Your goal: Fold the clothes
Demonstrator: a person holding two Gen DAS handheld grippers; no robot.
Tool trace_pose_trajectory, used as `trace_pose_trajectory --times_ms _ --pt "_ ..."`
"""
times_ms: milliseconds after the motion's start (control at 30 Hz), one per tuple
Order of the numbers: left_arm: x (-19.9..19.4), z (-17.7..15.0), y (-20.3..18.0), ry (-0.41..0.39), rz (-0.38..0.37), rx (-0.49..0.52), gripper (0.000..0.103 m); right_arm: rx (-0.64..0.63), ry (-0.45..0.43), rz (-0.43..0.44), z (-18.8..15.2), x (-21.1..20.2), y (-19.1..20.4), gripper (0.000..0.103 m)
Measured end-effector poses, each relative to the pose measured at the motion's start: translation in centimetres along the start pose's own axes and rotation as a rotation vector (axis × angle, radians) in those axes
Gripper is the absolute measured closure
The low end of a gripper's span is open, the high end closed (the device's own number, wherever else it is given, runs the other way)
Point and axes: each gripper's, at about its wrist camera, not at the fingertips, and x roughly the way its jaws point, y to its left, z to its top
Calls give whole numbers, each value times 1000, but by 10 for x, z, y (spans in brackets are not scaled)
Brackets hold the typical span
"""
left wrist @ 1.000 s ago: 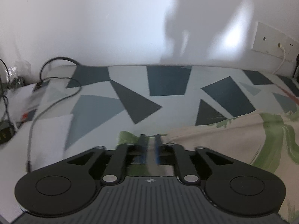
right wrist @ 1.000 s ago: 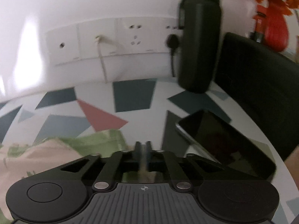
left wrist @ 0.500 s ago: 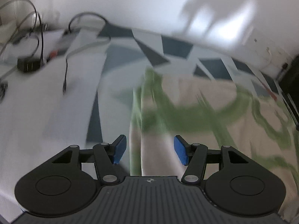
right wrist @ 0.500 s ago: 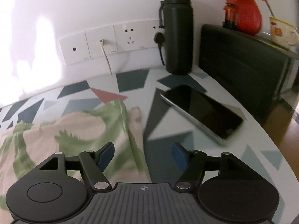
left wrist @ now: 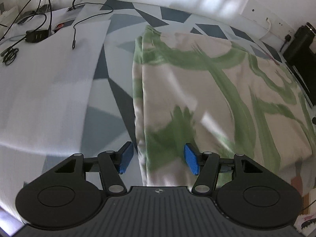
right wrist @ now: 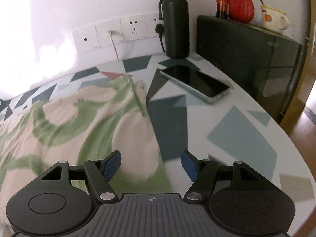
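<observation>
Both tools spread; left tool (left wrist: 158,159), right tool (right wrist: 151,165) above cloth (left wrist: 207,90) edges

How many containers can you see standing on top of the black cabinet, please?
3, on the black cabinet in the right wrist view: a small brown bottle at the left, a red vase beside it, and a white mug at the right. Others may be out of frame.

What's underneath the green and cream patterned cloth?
The green and cream patterned cloth lies on the geometric-print tablecloth, which shows around it. Anything beneath the cloth is covered.
</observation>
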Motion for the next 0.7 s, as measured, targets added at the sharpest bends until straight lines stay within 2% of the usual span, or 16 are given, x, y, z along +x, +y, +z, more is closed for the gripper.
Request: trace_pose_trajectory --times_ms 267,433,500,533,567,633,667,700 --pt "-11 -23 0 -11 -46 -68 37 56 45 25 -25 -20 -6 39" --pt "-11 -27 0 -47 -43 -87 37 93 52 47 -37 -23 -5 48" --pt "-12 -29 1 -61 -38 -97 54 111 58 58 -41 -23 -5 56" --pt "-12 -30 2 -63 -34 -101 75 122 60 64 -42 -23 -5 58" --pt "-12 -31 4 -65 -30 -106 87 132 59 69 -44 -23 -5 62" --pt "-12 -33 9 -73 -46 -119 91 138 60 86 -46 -23 -3 75" --pt "-13 -34 11 -80 -47 -123 92 135 60 93 -46 -23 -2 87" --pt "-14 -35 12 -87 -44 -115 93 121 57 95 -46 -23 -1 91"
